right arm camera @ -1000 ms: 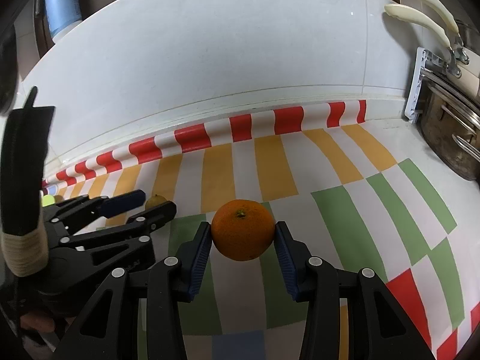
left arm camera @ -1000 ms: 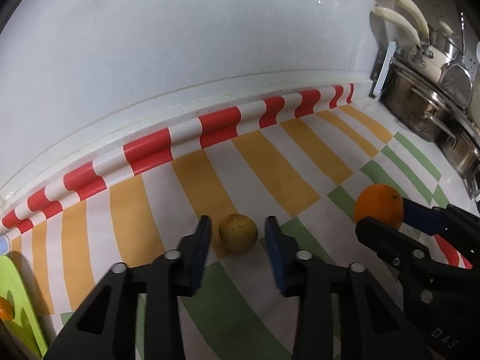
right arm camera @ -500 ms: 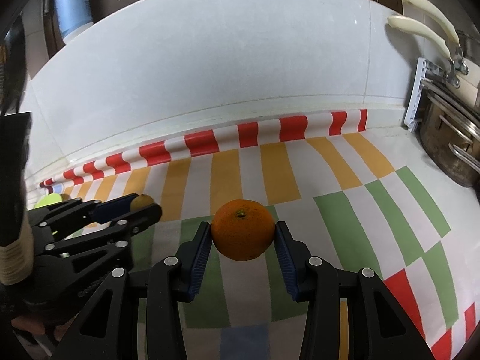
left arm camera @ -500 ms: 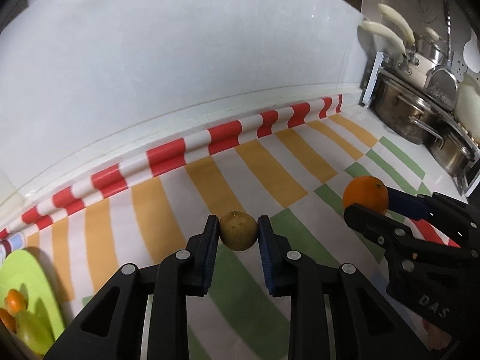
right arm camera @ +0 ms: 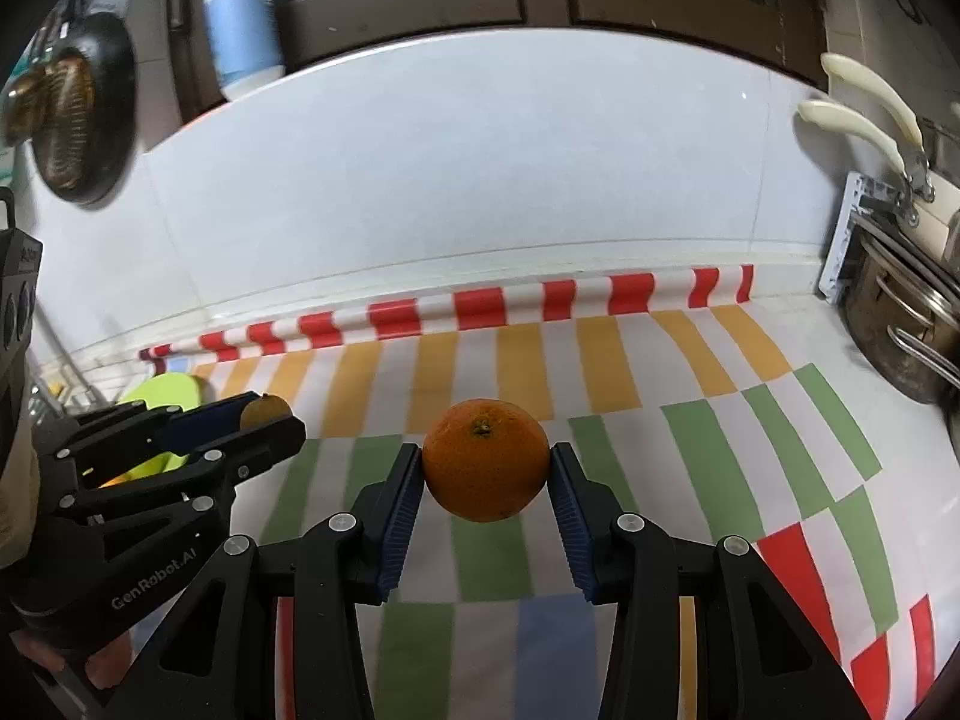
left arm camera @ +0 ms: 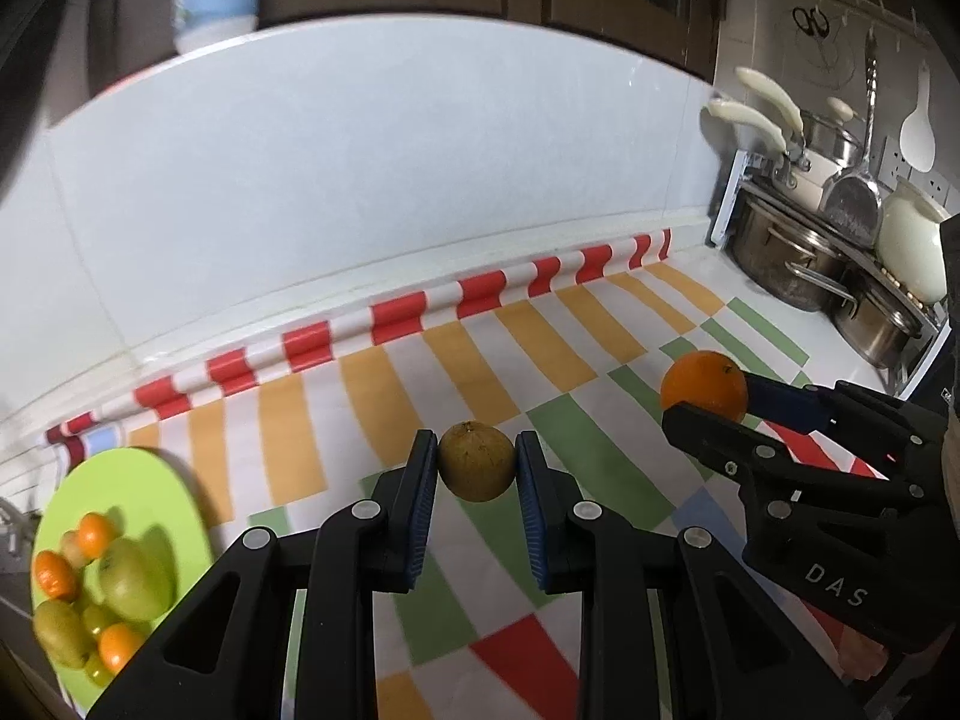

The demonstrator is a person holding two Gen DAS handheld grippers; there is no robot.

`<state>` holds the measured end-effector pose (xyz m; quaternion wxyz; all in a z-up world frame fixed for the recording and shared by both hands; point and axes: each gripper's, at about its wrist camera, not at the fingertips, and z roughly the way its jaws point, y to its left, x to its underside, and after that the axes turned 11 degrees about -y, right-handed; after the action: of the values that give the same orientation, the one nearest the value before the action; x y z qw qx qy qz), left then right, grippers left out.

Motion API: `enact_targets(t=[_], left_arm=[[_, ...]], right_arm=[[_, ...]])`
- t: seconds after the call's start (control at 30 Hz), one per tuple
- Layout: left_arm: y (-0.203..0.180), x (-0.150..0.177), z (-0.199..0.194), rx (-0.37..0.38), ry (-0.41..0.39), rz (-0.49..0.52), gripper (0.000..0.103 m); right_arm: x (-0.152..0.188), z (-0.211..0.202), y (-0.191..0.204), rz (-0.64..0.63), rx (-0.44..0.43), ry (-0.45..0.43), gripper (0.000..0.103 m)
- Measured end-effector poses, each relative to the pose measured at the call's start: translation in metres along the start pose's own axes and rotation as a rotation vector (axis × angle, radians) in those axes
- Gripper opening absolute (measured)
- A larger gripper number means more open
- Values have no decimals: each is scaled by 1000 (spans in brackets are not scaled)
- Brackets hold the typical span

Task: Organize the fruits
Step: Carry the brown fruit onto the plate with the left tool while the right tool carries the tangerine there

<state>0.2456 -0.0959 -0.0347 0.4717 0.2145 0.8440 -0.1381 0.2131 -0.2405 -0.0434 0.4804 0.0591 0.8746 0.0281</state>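
Note:
My left gripper (left arm camera: 475, 474) is shut on a small brownish-yellow fruit (left arm camera: 477, 461), held above the striped cloth (left arm camera: 384, 396). My right gripper (right arm camera: 485, 474) is shut on an orange (right arm camera: 485, 459), also lifted off the cloth. In the left wrist view the right gripper (left arm camera: 708, 399) with its orange (left arm camera: 703, 383) hangs to the right. In the right wrist view the left gripper (right arm camera: 270, 414) with the brownish fruit (right arm camera: 264, 409) shows at left. A lime-green plate (left arm camera: 150, 480) at lower left carries several small oranges and green fruits (left arm camera: 129, 579).
Steel pots (left arm camera: 786, 258) with cream handles (left arm camera: 750, 120) stand on a rack at the right end of the counter. A white tiled wall (left arm camera: 360, 180) backs the cloth. A blue-white bottle (right arm camera: 243, 18) stands on the ledge above; a dark pan (right arm camera: 78, 120) hangs at left.
My left gripper closed on the brownish fruit and lifted it. Both grippers rose and pulled back, so the green plate of fruit came into view at left. The right gripper kept its orange.

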Motion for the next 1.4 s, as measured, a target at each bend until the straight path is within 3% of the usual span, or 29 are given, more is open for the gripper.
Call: enact_targets(t=[0.4,0.77,1.2,1.4], left_arm=[[16,15,-62,-58,-39,-48,27],[42,27,-114,-158,-83,-98,27],[102,51,-154,-308,-92,-172,27],[127,58,-163,-343,-107,-181,27]], right_arm=[[-2,-40,41,-49,-86,-34,44],[-5,-63,87,-110,-191,-63,44],[-1,-56,152,-191,-339,-41,44],[2,-44,179,-226,-392,-16,44]])
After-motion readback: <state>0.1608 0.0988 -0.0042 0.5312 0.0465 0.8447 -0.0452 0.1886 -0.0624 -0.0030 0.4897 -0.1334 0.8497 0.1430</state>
